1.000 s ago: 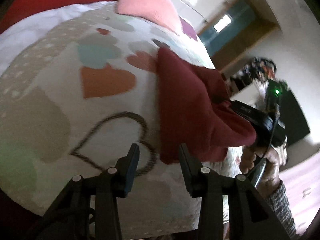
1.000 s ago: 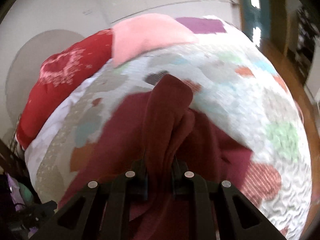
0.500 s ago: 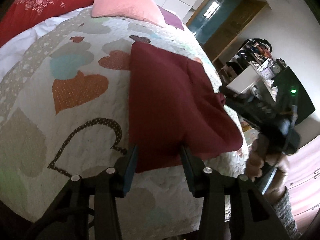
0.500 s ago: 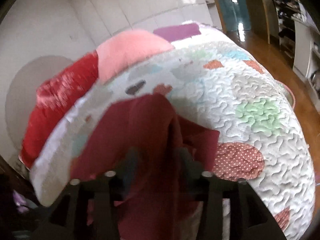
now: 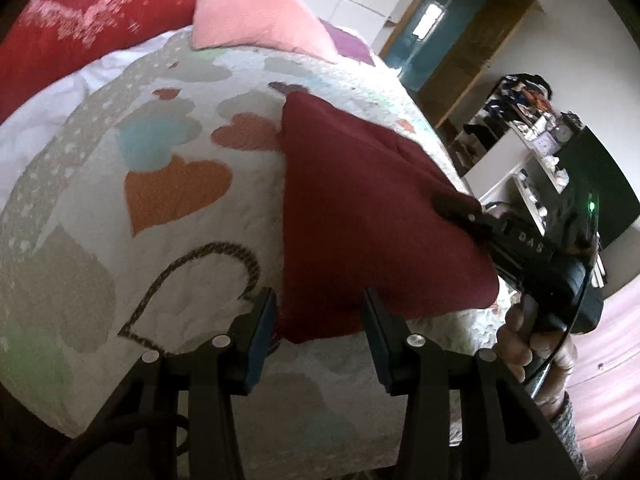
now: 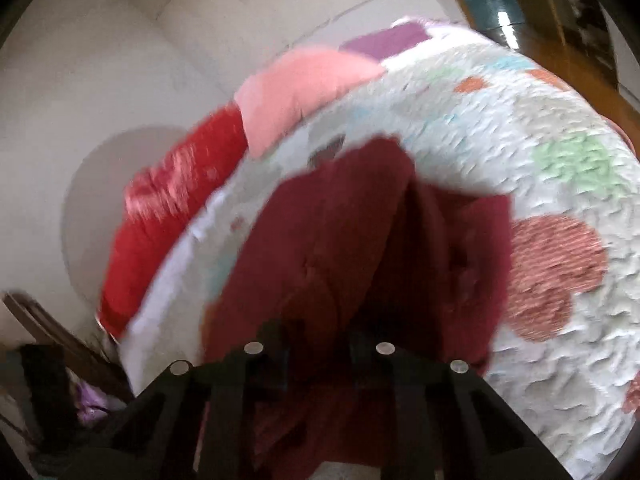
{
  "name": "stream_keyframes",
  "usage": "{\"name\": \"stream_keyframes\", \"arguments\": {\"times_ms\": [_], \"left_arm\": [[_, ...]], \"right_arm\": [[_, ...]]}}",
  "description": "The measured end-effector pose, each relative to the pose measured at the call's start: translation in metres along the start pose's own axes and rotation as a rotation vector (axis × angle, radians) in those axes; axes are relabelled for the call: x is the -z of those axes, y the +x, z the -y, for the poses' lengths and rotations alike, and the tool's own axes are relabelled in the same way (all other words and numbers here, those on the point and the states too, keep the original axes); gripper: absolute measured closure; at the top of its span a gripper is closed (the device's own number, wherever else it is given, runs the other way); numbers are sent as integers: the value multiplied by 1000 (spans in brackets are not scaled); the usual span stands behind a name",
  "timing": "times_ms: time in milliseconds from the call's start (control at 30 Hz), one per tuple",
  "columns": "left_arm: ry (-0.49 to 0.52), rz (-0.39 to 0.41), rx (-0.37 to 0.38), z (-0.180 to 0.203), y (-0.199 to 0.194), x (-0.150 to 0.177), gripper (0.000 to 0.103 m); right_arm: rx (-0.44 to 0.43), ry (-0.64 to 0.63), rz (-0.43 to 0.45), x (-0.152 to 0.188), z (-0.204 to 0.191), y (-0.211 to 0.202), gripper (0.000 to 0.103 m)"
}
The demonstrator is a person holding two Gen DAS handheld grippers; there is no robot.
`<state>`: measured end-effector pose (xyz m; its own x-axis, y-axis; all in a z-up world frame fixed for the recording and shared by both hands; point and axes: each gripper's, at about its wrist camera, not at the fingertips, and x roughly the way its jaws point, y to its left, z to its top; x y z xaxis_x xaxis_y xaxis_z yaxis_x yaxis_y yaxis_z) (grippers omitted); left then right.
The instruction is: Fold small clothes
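While the left gripper [image 5: 320, 312] stood with its fingers [image 5: 262, 320] spread apart and nothing between them, its tips straddled the near hem of the maroon garment [image 5: 360, 216] without pinching it. The right gripper [image 6: 316, 344], seen in the left wrist view at the garment's right edge [image 5: 460, 208], appeared closed on a fold of that cloth; its own view was blurred, yet the dark red fabric bunched up between its fingers [image 6: 272, 336], so they looked clamped on it. That garment lay mostly flat on the heart-print quilt [image 5: 168, 184], its left edge straight, its right side drawn up into a ridge toward the right gripper. Judging by how it draped and creased, the fabric was probably soft, light and limp, likely to sag and slide rather than hold a shape, and not fragile. A sound place to take hold seemed the near hem corner just ahead of the left gripper, pinching both layers so the fold stayed aligned. Farther off lay a pink pillow [image 5: 256, 16] and a red pillow [image 5: 80, 28].
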<state>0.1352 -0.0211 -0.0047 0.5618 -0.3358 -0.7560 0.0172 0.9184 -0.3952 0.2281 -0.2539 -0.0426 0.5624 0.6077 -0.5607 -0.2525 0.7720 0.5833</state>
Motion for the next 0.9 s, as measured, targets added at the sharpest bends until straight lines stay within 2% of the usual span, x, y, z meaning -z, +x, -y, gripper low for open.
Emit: {"name": "stream_keyframes", "arguments": {"times_ms": [67, 233, 333, 433, 533, 600, 667, 700, 733, 800, 900], "left_arm": [[29, 4, 7, 9, 3, -6, 59], [125, -24, 47, 42, 34, -20, 54], [139, -75, -12, 40, 71, -22, 54], [157, -101, -46, 34, 93, -15, 52], [211, -79, -58, 40, 91, -9, 46], [240, -104, -74, 46, 86, -10, 46], [228, -118, -24, 47, 74, -16, 46], [214, -99, 42, 45, 59, -22, 46], [210, -77, 70, 43, 49, -27, 46], [200, -28, 51, 33, 36, -40, 41], [104, 3, 34, 4, 36, -58, 35]], "right_arm": [[24, 22, 43, 0, 14, -17, 82], [73, 51, 27, 15, 43, -17, 83], [65, 51, 40, 23, 51, -14, 83], [38, 63, 46, 26, 59, -10, 84], [11, 65, 50, 29, 63, -9, 83], [12, 55, 53, 29, 62, -9, 82], [16, 64, 42, 28, 60, -11, 80], [15, 70, 37, 26, 57, -14, 74], [17, 76, 42, 24, 54, -21, 69], [57, 71, 93, 21, 50, -39, 39], [95, 68, 118, 18, 52, -48, 20]]}}
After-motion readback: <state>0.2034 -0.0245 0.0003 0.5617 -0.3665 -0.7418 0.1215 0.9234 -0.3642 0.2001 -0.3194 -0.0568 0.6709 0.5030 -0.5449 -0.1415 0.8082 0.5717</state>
